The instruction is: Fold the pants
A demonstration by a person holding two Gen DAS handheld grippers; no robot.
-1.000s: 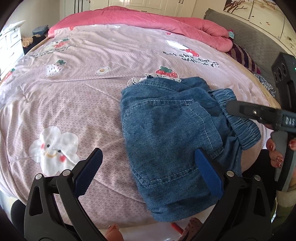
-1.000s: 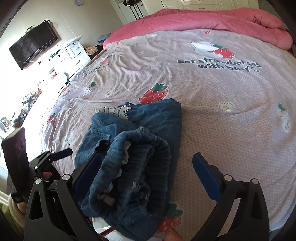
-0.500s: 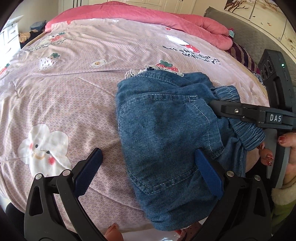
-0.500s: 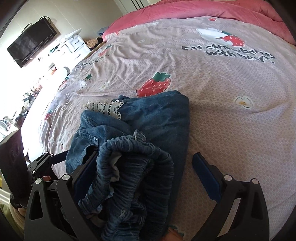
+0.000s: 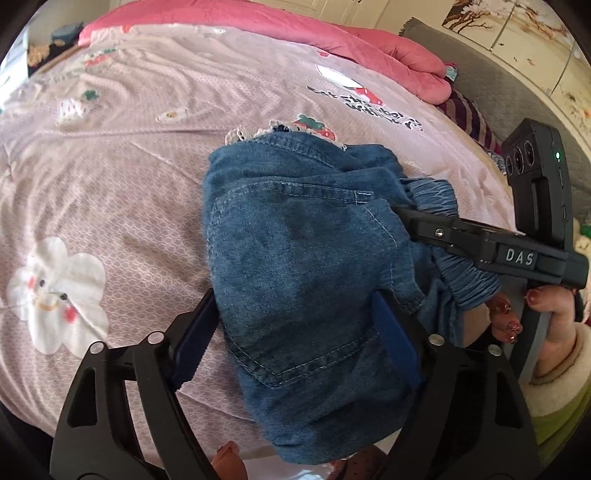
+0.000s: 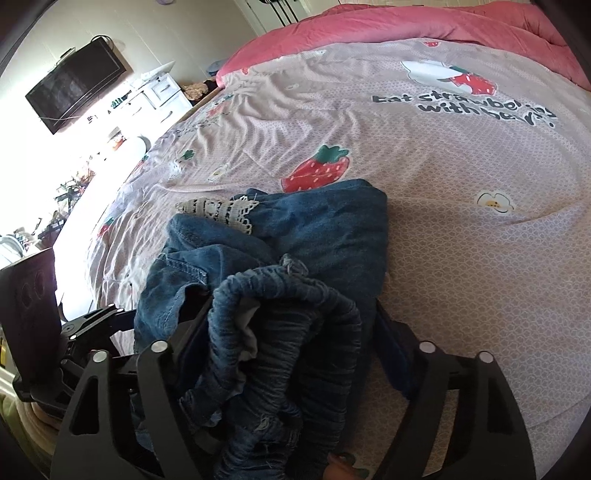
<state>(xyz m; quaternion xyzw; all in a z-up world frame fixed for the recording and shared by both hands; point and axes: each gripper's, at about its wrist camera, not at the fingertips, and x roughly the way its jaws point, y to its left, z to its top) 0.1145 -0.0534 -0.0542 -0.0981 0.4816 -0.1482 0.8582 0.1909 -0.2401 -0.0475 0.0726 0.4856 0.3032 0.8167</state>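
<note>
The folded blue denim pants (image 5: 303, 258) lie at the near edge of the bed; they also show in the right wrist view (image 6: 295, 295). A lace-trimmed hem (image 6: 218, 210) peeks out at the far side. My left gripper (image 5: 295, 347) is open, its fingers straddling the near pocket end of the bundle. My right gripper (image 6: 291, 347) is open, its fingers on either side of the gathered elastic waistband (image 6: 295, 332). The right gripper also shows in the left wrist view (image 5: 417, 221), reaching over the waistband from the right.
A pink quilt (image 5: 110, 177) with strawberry and cloud prints covers the bed. A rolled red-pink duvet (image 5: 332, 33) lies along the far end. A grey headboard (image 5: 517, 96) stands at the right. A wall TV (image 6: 74, 88) and white drawers (image 6: 162, 96) stand beyond the bed's left side.
Both grippers have moved forward onto the pants. The left fingers now straddle the pocket end, and the right fingers now enclose the waistband. Both have narrowed somewhat.
</note>
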